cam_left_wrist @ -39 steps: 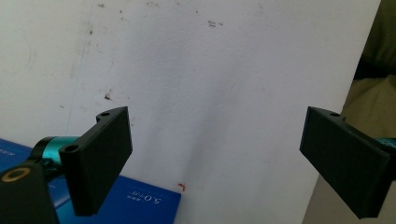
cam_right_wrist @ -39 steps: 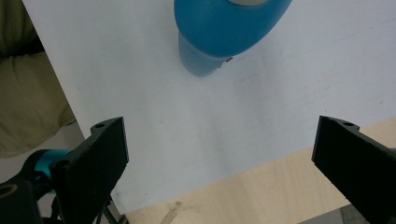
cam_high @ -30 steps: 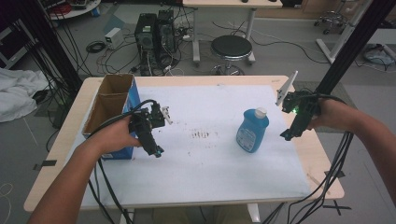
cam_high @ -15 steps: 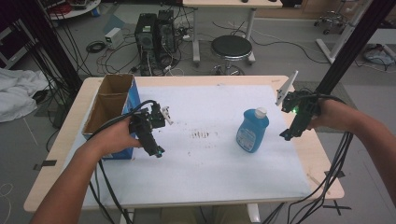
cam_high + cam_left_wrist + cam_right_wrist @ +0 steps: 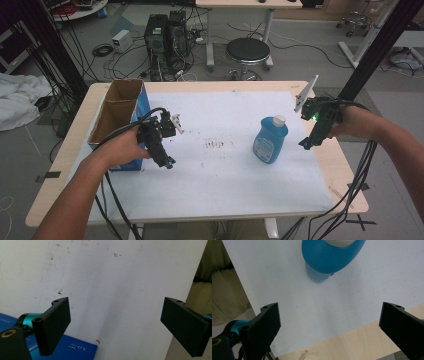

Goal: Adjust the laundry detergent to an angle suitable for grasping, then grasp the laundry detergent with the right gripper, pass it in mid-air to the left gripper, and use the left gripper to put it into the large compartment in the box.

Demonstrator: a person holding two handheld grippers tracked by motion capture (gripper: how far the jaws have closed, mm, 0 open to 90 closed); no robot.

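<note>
Your right gripper (image 5: pixel 306 145) hangs with jaws wide apart just right of the upright blue plastic bottle with a white cap (image 5: pixel 270 139), right of centre on the white sheet (image 5: pixel 220 190); close squarely on its body. Your left gripper (image 5: pixel 167 163), also spread and empty, waits beside the blue-sided cardboard box (image 5: pixel 118 107)

wooden table (image 5: pixel 345 172), white sheet (image 5: pixel 225 170), blue bottle (image 5: pixel 270 139), cardboard box (image 5: pixel 120 107)

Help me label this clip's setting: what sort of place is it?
Probably a lab or workshop: computer towers with tangled cables on the floor, a stool, and a white-covered table holding a blue bottle and cardboard box.
</note>
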